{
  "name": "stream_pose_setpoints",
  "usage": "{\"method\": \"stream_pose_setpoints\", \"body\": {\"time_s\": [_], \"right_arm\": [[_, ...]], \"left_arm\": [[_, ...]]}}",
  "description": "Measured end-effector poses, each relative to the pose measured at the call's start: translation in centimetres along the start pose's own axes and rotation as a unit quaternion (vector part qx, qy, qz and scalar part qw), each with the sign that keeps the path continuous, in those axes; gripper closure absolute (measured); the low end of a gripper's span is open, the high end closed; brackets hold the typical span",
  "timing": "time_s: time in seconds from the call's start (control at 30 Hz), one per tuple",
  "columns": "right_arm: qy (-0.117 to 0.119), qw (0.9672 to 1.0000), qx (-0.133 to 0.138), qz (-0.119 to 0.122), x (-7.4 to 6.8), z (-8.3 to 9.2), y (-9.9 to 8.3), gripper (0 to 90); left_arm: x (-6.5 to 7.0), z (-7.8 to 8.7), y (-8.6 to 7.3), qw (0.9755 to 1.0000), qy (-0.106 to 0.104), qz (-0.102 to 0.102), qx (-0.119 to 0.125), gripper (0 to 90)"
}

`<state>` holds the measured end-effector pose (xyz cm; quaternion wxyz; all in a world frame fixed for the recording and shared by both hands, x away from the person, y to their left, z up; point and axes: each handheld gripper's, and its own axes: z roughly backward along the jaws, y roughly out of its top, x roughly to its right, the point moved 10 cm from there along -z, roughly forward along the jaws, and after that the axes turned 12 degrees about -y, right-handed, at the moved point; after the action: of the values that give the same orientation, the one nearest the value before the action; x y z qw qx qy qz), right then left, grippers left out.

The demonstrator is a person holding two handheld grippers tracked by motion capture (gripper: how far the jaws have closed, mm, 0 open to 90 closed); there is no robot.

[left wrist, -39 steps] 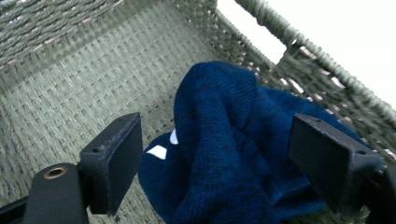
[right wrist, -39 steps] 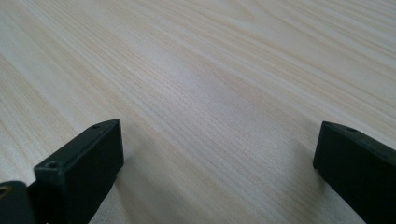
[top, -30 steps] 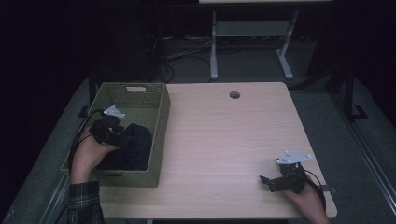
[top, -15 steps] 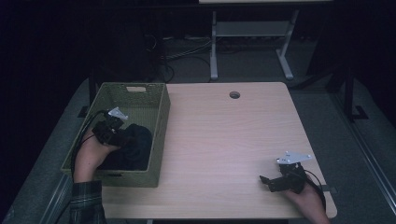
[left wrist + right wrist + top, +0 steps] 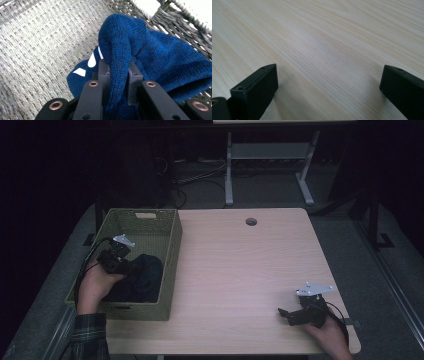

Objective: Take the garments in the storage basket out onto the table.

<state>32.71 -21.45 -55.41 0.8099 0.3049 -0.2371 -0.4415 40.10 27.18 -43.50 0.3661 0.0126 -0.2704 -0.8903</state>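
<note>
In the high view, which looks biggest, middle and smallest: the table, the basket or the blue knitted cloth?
1. Table, biggest.
2. Basket, middle.
3. Blue knitted cloth, smallest; it lies inside the basket.

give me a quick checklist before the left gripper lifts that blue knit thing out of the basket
1. Grip: left gripper jaws have just been closing and now pinch a fold of the blue knit garment: ok.
2. How much cloth is caught: one raised fold, the rest lies loose below: cannot tell if it holds under load.
3. Snagging: garment rests against the woven basket wall: cannot tell.
4. Landing spot: the table beside the basket is bare: ok.
5. Right gripper: open, over the tabletop far from the basket: ok.
</note>
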Motion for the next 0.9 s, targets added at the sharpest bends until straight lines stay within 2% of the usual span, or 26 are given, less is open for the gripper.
{"method": "stream_pose_setpoints", "body": {"time_s": [0.27,0.47,0.9], "right_arm": [[0.000,1.0000,0.000,-0.001,0.0,0.0,0.0,1.4],[0.000,1.0000,-0.001,-0.002,0.0,0.0,0.0,1.4],[0.000,1.0000,-0.001,-0.002,0.0,0.0,0.0,1.4]], "left_arm": [[0.0,1.7,0.1,0.9996,-0.019,0.006,0.019,78.1],[0.1,3.0,0.2,0.9990,-0.030,0.001,0.033,78.1],[0.7,5.4,1.8,0.9973,-0.037,-0.011,0.062,78.1]]}}
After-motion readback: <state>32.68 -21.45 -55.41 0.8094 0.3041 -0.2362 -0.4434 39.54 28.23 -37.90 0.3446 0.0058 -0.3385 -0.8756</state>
